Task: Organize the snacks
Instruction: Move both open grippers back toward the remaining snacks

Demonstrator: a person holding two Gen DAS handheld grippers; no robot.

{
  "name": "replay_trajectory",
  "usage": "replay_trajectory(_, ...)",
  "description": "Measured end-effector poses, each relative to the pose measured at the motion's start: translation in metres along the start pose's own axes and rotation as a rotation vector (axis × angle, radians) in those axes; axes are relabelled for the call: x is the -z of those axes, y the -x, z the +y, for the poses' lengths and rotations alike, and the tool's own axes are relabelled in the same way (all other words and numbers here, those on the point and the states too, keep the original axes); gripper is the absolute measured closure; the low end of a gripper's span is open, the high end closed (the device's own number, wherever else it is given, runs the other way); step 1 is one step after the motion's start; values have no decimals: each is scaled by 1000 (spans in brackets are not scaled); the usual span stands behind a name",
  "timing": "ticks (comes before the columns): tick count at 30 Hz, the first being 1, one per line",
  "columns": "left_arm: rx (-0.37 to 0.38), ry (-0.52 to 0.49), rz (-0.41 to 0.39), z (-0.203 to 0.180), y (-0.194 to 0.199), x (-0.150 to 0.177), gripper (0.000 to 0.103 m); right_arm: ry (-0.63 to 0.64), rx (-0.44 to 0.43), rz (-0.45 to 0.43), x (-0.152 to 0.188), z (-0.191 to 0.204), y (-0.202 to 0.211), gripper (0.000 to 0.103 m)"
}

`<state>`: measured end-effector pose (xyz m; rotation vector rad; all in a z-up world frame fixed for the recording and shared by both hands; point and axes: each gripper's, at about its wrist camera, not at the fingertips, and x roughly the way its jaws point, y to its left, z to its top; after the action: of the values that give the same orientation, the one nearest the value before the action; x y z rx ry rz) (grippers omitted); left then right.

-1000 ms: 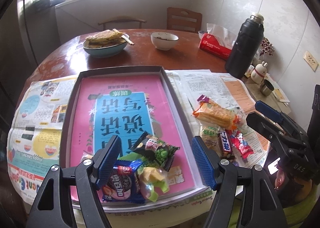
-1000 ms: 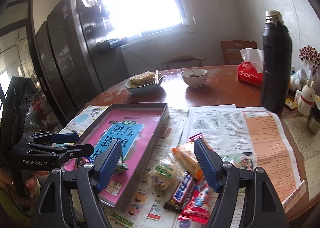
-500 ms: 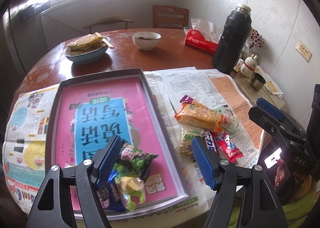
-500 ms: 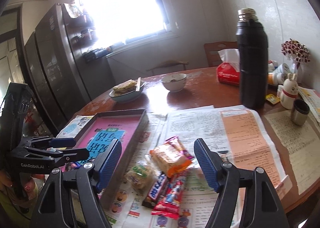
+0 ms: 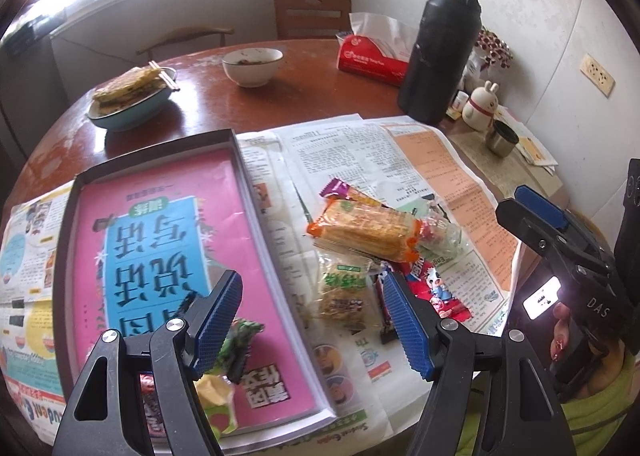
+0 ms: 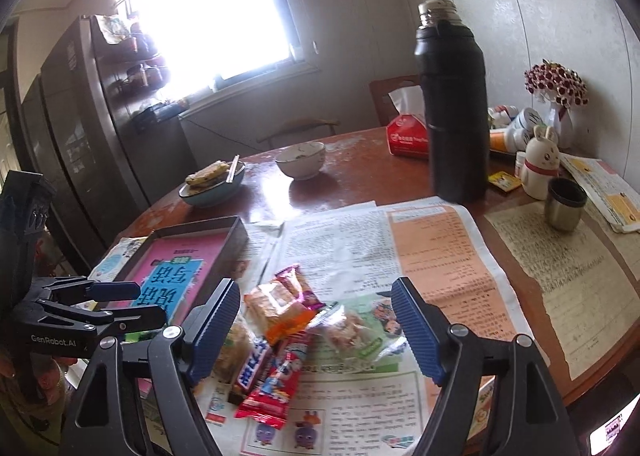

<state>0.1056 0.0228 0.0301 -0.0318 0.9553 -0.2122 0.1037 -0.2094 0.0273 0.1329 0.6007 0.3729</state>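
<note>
A dark shallow tray (image 5: 249, 192) lined with a pink and blue book lies on newspaper. Its near corner holds a green packet (image 5: 242, 340) and a yellow-green sweet (image 5: 216, 396). To its right is a loose pile: an orange cracker pack (image 5: 364, 230), a green-labelled pack (image 5: 344, 292) and a red packet (image 5: 438, 290). My left gripper (image 5: 312, 320) is open above the tray's right wall, holding nothing. My right gripper (image 6: 316, 328) hovers over the same pile, its jaws opening and no pad touching the cracker pack (image 6: 280, 310), the chocolate bar (image 6: 252, 366) or the red packet (image 6: 276, 384).
On the round wooden table stand a black thermos (image 5: 440, 56), a red tissue box (image 5: 372, 60), a white bowl (image 5: 252, 66) and a plate of flatbread with chopsticks (image 5: 132, 96). A rabbit figure (image 6: 540, 162) and a metal cup (image 6: 564, 202) sit at the right. Chairs stand behind.
Both grippers have moved right. In the left view the tray has slid left and the loose pile now lies near the right finger. In the right view the pile sits centred between wider jaws.
</note>
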Motion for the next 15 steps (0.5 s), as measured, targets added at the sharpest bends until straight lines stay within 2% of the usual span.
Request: replay_trajectory(15,35,-31,116,-18,-43,-2,28,24,52,83,9,-19,-26,25)
